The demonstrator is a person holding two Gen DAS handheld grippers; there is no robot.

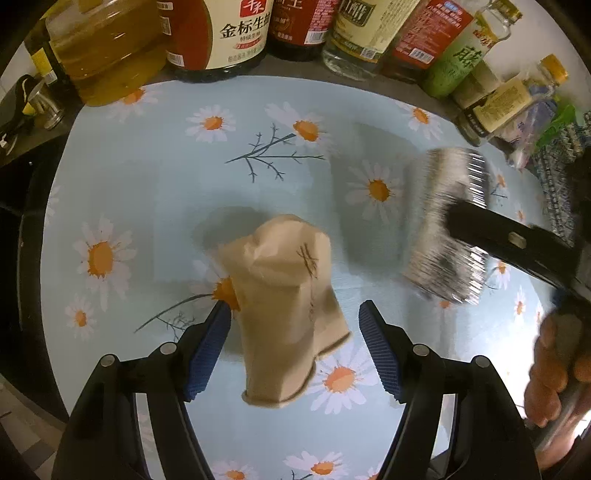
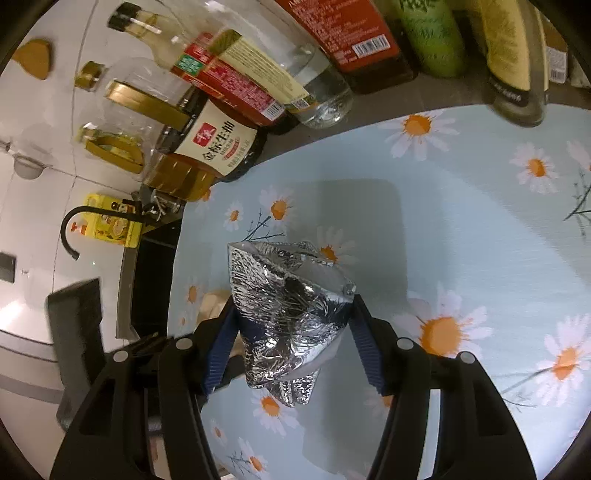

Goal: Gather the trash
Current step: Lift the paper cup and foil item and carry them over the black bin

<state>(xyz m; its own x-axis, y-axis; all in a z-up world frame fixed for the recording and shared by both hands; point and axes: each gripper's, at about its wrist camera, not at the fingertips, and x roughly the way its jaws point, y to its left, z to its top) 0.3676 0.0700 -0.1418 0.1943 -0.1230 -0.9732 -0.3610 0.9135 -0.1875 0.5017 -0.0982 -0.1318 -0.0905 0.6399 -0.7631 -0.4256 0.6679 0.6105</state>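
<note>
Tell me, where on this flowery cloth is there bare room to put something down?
The middle of the cloth lies bare, between the bottles along the back and the brown paper. More room shows in the right wrist view, right of the foil bag. The back edge is crowded with bottles.

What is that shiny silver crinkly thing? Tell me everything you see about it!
The silver foil bag looks like a crumpled, empty snack packet, all wrinkles and bright glints, with its torn top gaping open. It sits between the two blue pads of the right claw, which press in on its sides. Under it lies the pale blue daisy tablecloth; whether it rests on the cloth is unclear. In the left wrist view it is blurred.
</note>
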